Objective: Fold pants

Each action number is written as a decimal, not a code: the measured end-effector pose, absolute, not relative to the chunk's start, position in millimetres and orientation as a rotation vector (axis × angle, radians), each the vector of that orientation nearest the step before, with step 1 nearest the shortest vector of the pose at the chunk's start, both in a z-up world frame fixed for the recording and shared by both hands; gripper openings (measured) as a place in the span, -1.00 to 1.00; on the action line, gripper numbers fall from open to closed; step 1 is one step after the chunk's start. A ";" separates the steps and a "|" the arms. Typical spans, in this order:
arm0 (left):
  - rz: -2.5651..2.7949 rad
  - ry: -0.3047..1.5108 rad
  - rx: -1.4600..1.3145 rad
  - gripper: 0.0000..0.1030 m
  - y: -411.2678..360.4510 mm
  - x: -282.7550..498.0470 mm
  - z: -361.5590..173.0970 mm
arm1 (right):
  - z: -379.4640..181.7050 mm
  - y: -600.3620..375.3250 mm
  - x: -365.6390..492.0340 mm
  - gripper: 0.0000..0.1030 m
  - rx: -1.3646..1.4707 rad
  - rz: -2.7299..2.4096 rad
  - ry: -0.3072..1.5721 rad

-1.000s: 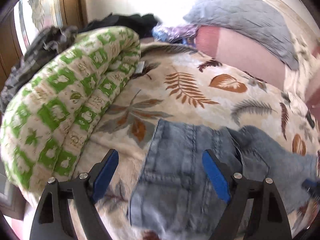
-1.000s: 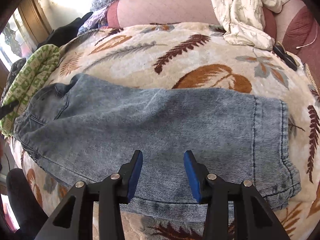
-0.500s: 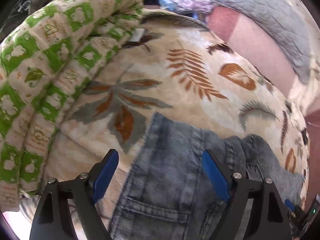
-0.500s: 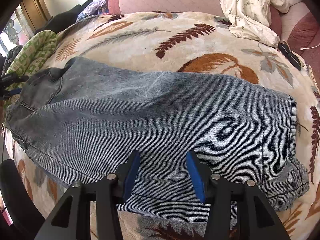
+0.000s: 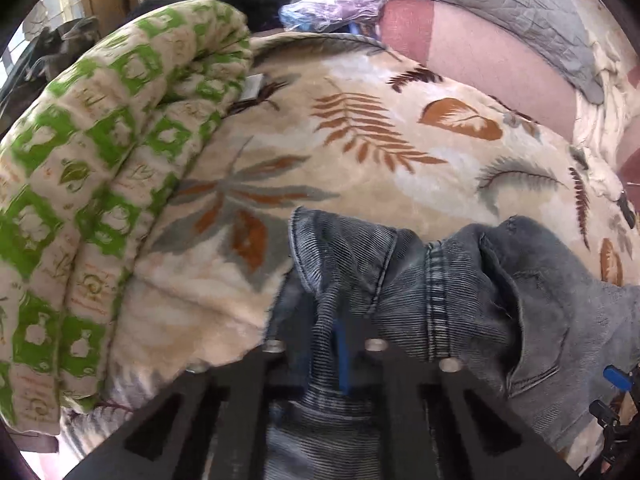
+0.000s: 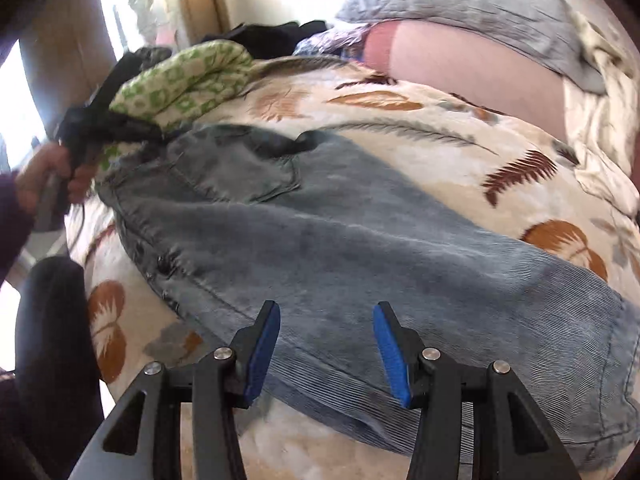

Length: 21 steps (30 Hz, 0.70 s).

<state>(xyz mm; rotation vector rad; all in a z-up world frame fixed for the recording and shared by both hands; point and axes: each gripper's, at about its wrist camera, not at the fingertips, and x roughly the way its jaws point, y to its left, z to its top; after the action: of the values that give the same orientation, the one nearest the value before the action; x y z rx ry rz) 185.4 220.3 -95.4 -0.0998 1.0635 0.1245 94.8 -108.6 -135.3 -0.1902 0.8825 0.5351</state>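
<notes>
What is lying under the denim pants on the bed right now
The pants lie on a cream blanket with a leaf print, which shows all around them. What the blanket looks like directly beneath them is covered by the denim.

Bed, leaf-print blanket (image 6: 400, 128); on it denim pants (image 6: 360, 248), green-patterned quilt (image 5: 100, 184), grey pillow (image 6: 460, 8).
</notes>
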 end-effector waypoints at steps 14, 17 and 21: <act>0.256 1.036 -0.174 -0.72 237.7 168.3 -103.7 | -155.7 -112.6 99.1 0.04 -0.176 0.567 1.032; 0.287 1.016 -0.179 -0.39 240.6 159.8 -92.2 | -155.6 -117.6 99.4 0.09 -0.163 0.589 1.055; 0.304 0.908 -0.179 0.05 238.5 137.6 -58.1 | -153.3 -118.6 97.4 0.18 -0.169 0.612 1.070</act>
<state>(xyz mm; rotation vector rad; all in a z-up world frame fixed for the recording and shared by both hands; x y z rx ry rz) 137.6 238.5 -58.1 -0.1791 0.9083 0.3037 97.4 -118.6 -153.3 -0.1689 1.0699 0.6120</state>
